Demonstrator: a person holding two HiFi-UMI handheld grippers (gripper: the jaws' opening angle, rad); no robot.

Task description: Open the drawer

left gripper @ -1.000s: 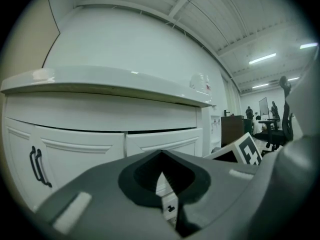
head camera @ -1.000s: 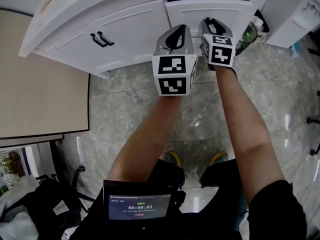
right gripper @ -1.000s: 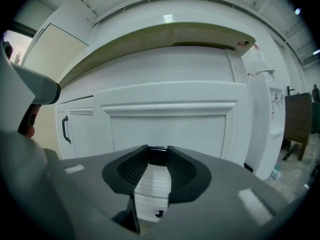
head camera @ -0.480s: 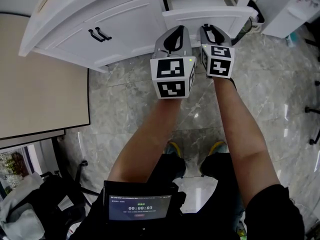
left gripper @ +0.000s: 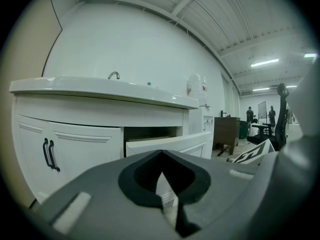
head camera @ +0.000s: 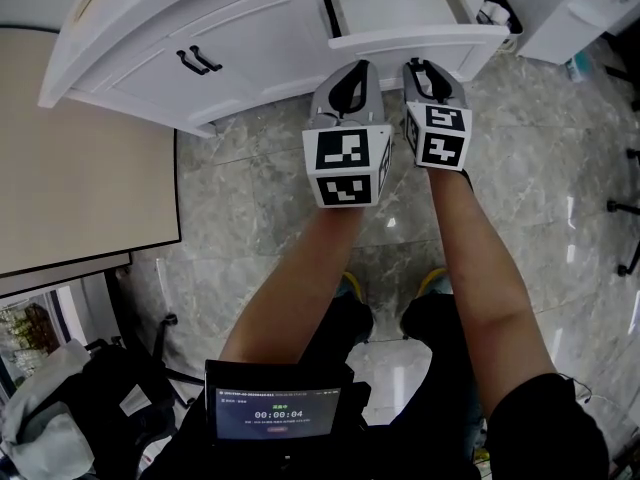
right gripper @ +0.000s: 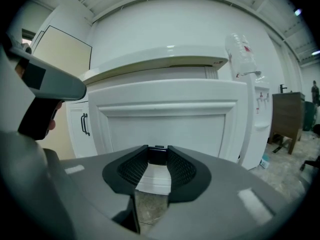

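Observation:
A white drawer point(head camera: 415, 38) of the vanity cabinet stands pulled out, its inside point(head camera: 395, 3) showing from above. My right gripper point(head camera: 423, 65) is at the middle of the drawer's front panel point(right gripper: 170, 116), its jaws shut on the small black handle point(right gripper: 158, 155). My left gripper point(head camera: 351, 68) hangs just left of it, in front of the panel's left part, shut and holding nothing. In the left gripper view the jaw tips point(left gripper: 161, 152) meet, and the drawer point(left gripper: 165, 143) juts out of its dark slot beyond them.
Left of the drawer are two cupboard doors with paired black handles point(head camera: 200, 61). A beige panel point(head camera: 80, 158) stands at the far left. A white water dispenser point(right gripper: 260, 114) is right of the cabinet. Grey marble floor point(head camera: 260, 208) lies below.
The drawer has slid out of the cabinet toward me, from nearly shut to well open. Both grippers have drawn back with it, the right one staying on the handle.

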